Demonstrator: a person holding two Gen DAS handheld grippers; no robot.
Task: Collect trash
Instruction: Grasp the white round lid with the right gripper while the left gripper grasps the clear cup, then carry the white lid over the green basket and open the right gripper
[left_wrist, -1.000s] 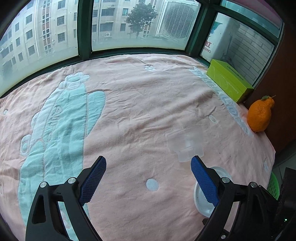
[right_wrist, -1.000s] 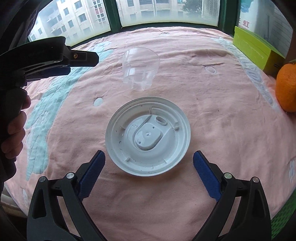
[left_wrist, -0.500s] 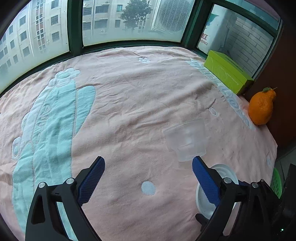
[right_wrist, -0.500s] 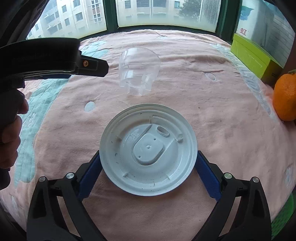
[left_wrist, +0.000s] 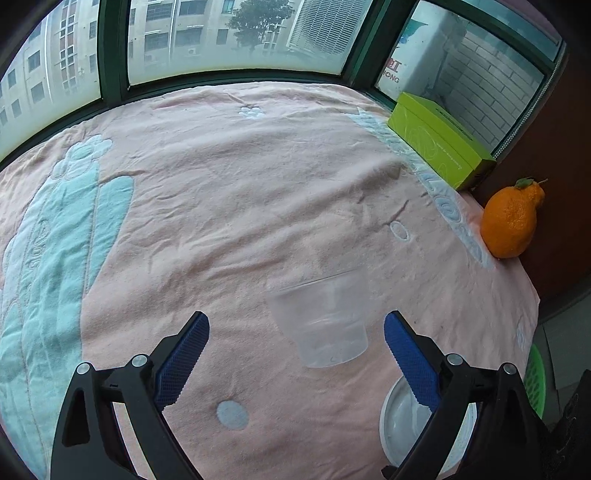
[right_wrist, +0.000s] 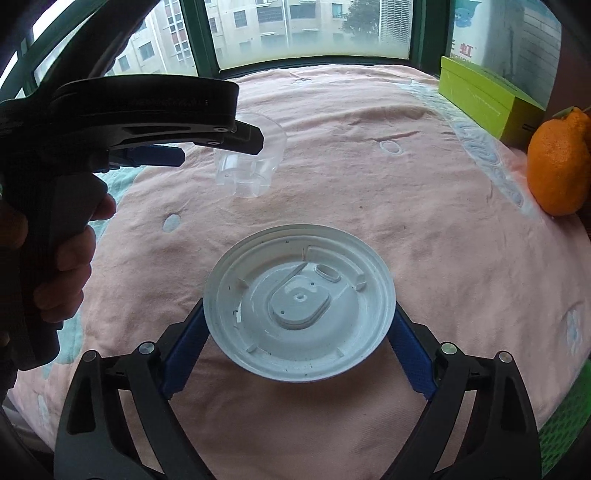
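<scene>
Right gripper (right_wrist: 297, 328) straddling the round white plastic lid (right_wrist: 298, 302), blue pads level with the rim on either side; jaws just been closing in, lid between them, pads look at or just touching the rim — firm clamp not confirmed. Lid lying flat, underside up, on the pink towel with pale-blue pattern (right_wrist: 424, 229), hence the low, edge-on approach across the widest part.

Left gripper (left_wrist: 295, 354) spread wide, empty, tilted down toward the clear plastic cup (left_wrist: 325, 317). Cup beyond the lid, toward the window, well apart from it, lying on its side on the towel; sits ahead of the fingertips, nearer the right pad, nothing touching. Probably lining up for a squeeze across the cup wall.

Lid: thin moulded disc, raised rim, oval sip hole, teardrop centre panel, small dark specks. Light, flexible; likely to bow or pop out if squeezed hard.

Orange citrus fruit (right_wrist: 557, 166) and lime-green cardboard box (right_wrist: 484, 96) far right of the lid, not trash.
</scene>
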